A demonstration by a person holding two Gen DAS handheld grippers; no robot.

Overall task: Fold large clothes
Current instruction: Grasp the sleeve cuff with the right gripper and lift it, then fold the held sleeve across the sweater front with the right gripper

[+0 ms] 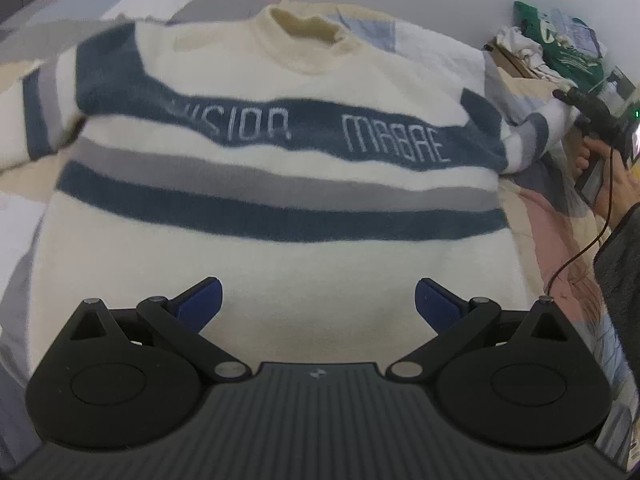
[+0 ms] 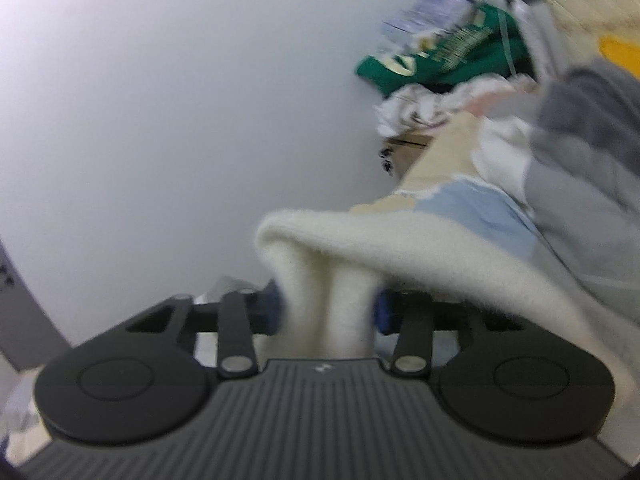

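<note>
Patchwork quilt [image 1: 532, 216] under sweater [image 1: 280, 200]; plain white wall [image 2: 160, 80].

- The sweater [image 1: 280, 184] carries pale letters on its upper blue band: "MABAE" on the right, and on the left a partly blurred word ending in "ISION".
- Print on the green cloth [image 2: 448, 60] is unreadable.

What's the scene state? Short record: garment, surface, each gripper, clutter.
garment: striped sweater, front up, spread flat
surface: patchwork bedcover
left gripper: jaws open, above the hem, nothing held
right gripper: jaws shut on cream sleeve end
right hand: at the sweater's sleeve
clutter: green bag by the wall
</note>
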